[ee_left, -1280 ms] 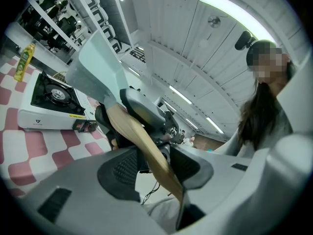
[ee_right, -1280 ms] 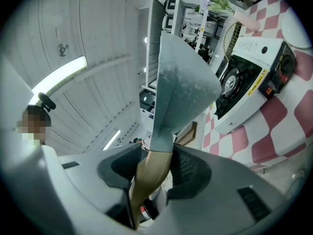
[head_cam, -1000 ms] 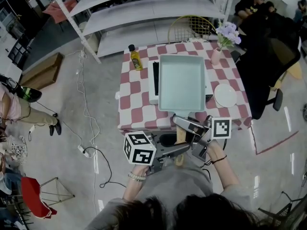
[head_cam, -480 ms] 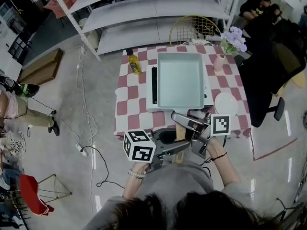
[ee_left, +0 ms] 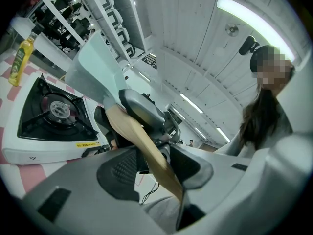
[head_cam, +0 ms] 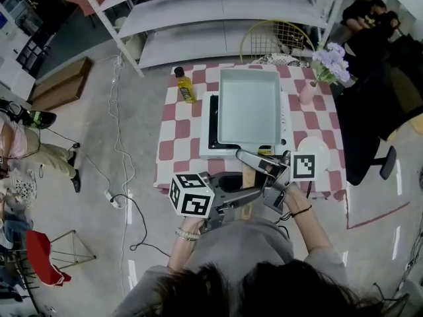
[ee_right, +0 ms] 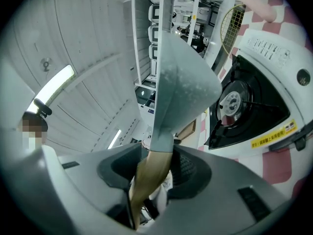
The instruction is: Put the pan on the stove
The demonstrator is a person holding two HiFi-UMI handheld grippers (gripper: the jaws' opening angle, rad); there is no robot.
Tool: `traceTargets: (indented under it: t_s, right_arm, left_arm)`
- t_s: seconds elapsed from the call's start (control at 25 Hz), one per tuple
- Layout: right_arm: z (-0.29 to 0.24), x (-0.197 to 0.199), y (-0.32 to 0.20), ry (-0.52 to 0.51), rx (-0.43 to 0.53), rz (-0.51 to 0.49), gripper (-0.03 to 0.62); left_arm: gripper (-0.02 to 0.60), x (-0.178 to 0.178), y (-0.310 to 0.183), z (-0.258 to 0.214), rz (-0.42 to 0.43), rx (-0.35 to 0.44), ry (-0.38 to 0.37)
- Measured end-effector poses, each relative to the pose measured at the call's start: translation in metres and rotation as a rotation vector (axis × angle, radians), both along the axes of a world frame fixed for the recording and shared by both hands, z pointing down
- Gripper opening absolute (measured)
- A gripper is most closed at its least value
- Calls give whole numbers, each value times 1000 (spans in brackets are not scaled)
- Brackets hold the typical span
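Observation:
A pale green rectangular pan point(head_cam: 250, 107) hangs over the white gas stove point(head_cam: 206, 147) on the checkered table point(head_cam: 178, 147). Its wooden handle point(head_cam: 249, 177) points toward me. My left gripper point(head_cam: 246, 202) is shut on the handle's near end from the left. My right gripper point(head_cam: 256, 167) is shut on it closer to the pan. In the left gripper view the handle point(ee_left: 146, 151) runs between the pads up to the pan point(ee_left: 95, 70), with the burner point(ee_left: 54, 119) uncovered below. The right gripper view shows the pan point(ee_right: 181, 82) raised above the stove point(ee_right: 254, 102).
A yellow oil bottle point(head_cam: 185, 84) stands left of the stove. A pink vase with purple flowers point(head_cam: 309, 91) and a white plate point(head_cam: 310, 152) sit on its right. A black chair point(head_cam: 370, 111) is beside the table, metal shelving point(head_cam: 218, 12) behind it, and cables point(head_cam: 119, 197) lie on the floor.
The pan has shifted slightly farther over the stove, and my head view has drifted. Both grippers keep their hold on the handle.

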State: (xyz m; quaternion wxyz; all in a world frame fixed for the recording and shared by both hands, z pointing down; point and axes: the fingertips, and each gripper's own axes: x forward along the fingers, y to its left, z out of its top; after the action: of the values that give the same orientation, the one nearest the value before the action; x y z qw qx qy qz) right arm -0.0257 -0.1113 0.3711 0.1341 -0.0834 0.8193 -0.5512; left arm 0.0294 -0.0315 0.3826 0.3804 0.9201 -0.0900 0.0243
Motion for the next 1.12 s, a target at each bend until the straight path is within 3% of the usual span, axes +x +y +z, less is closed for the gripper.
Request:
traceTargets:
  t_s: [0.48, 1.12]
  right_arm:
    - [15, 7, -30, -5, -25, -68, 184]
    - [39, -1, -52, -16, -105, -74, 183]
  left_arm:
    - [195, 12, -33, 13, -58, -41, -8]
    - [195, 4, -55, 30, -75, -133, 4]
